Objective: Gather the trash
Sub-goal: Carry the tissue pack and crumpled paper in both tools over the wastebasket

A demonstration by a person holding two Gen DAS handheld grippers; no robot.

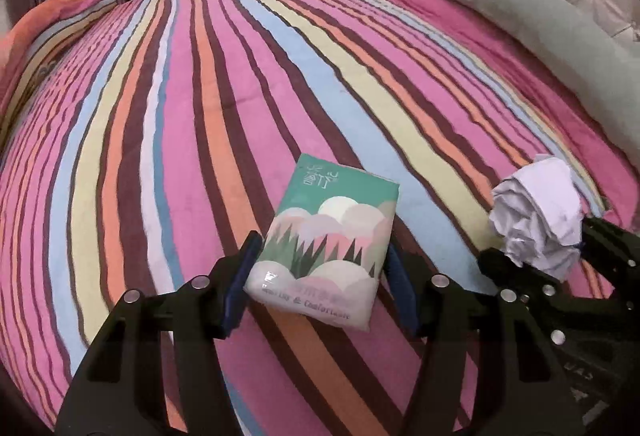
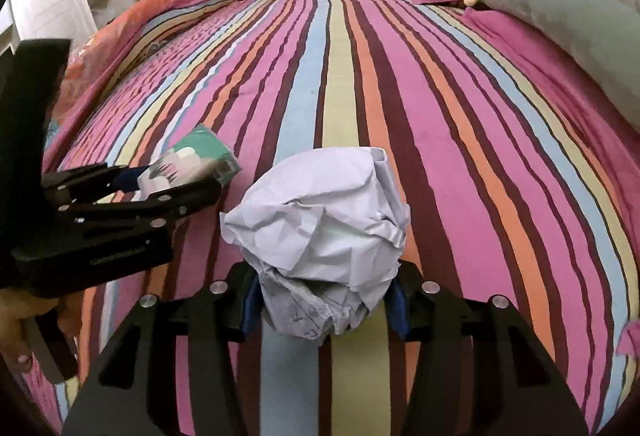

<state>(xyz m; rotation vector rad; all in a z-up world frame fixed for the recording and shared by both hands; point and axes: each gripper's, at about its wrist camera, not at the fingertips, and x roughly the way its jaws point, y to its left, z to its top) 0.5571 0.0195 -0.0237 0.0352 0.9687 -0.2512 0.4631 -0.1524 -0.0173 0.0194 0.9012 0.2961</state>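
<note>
Already both pickups look made: the left gripper (image 1: 318, 276) clamps the tissue pack (image 1: 326, 236) between its pads, the right gripper (image 2: 324, 300) pinches the crumpled paper ball (image 2: 320, 232). Beyond them the striped bedspread (image 2: 360, 76) shows no other litter; binning remains.

Tissue pack (image 2: 188, 164) half behind left gripper (image 2: 176, 188)

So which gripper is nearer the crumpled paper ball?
Right. The right gripper has its fingers shut on the crumpled paper ball; the left gripper is off to its left, gripping the tissue pack.
</note>
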